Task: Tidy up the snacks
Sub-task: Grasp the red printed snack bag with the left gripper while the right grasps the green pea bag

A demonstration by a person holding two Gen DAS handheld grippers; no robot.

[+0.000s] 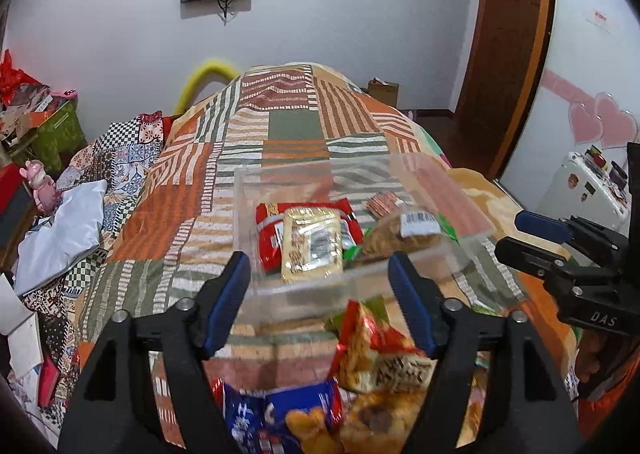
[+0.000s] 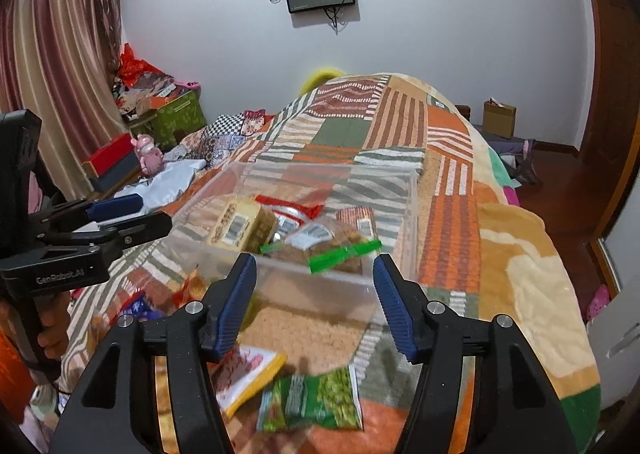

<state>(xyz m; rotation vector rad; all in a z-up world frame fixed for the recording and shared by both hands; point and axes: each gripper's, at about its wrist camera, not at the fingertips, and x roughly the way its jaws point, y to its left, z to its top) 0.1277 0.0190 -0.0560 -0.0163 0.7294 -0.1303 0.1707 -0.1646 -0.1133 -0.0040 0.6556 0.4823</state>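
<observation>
A clear plastic box sits on the patchwork bed. Inside lie a red packet, a pale yellow packet and a brown snack bag with a green clip. My left gripper is open and empty, just before the box's near wall. Below it lie a blue packet and a red-and-yellow packet. My right gripper is open and empty, also at the near wall. Below it lie a green pea packet and a yellow-edged packet.
The bed's patchwork blanket runs to the far wall. Clothes and boxes pile at the left. A wooden door stands right. The other gripper shows at each view's edge.
</observation>
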